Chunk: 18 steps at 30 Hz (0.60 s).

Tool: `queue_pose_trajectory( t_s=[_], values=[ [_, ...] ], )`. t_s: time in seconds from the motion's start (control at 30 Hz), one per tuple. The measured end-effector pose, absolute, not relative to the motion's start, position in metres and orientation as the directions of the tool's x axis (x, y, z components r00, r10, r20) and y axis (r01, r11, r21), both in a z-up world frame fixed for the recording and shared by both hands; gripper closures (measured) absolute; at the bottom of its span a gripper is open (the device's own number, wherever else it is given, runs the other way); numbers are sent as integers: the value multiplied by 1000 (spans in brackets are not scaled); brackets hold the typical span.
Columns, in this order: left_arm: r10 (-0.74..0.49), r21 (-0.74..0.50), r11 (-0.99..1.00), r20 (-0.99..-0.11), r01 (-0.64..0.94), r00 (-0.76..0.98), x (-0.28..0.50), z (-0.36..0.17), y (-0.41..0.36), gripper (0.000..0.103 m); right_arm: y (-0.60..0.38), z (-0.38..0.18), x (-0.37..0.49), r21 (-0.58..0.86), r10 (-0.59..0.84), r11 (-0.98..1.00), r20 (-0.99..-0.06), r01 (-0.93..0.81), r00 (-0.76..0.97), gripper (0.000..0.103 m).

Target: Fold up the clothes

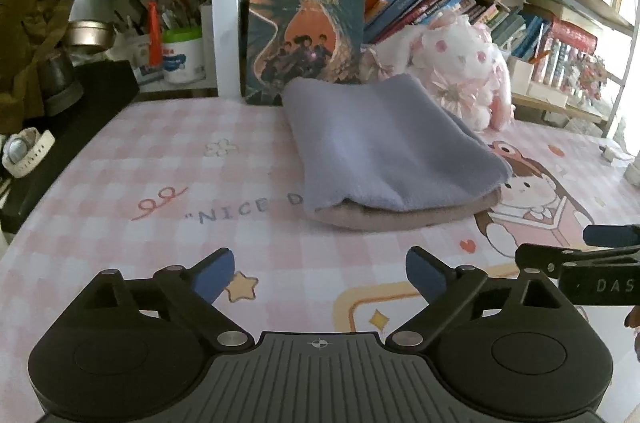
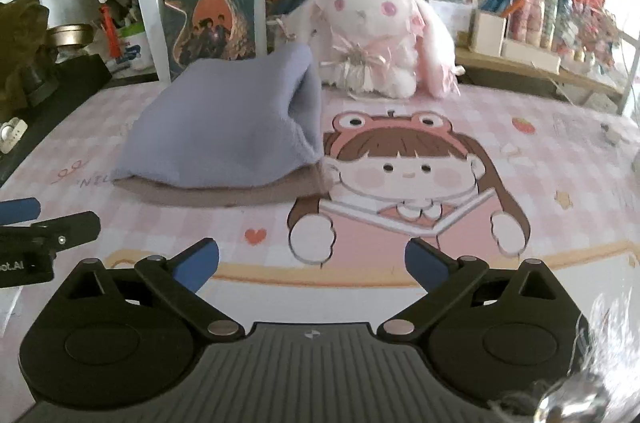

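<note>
- Resting in a folded stack at the centre of the left wrist view, the lavender cloth [image 1: 384, 147] lies on a beige layer [image 1: 404, 217], edges roughly matched; I judge the fold finished or close to it.
- The left gripper [image 1: 320, 277] hangs at the bottom of the frame with jaws spread wide and nothing between them, short of the stack.
- The right gripper [image 2: 312, 263] is equally wide and empty, over the cartoon mat [image 2: 520, 159] on the bench, lower centre.
- Both stand apart from the cloth, probably so the stack stays undisturbed.
- A plush rabbit [image 2: 380, 35] and a book [image 2: 212, 3] stand behind, at the upper centre, leaving the folding area free.
</note>
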<state>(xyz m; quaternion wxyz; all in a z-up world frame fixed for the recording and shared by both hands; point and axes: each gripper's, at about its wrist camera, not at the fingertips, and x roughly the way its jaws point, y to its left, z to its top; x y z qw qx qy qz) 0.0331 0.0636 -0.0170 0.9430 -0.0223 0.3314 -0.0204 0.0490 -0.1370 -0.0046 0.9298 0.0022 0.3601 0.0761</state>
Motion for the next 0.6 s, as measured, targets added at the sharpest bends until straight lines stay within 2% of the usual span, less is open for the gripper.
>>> queue_pose_trajectory(
  t_s=[0.6],
  values=[
    [-65,-67,997,-640,28,766,34,-20,65,5,-131,-9,43,40,108,993,-671,-110,733,2]
  ],
)
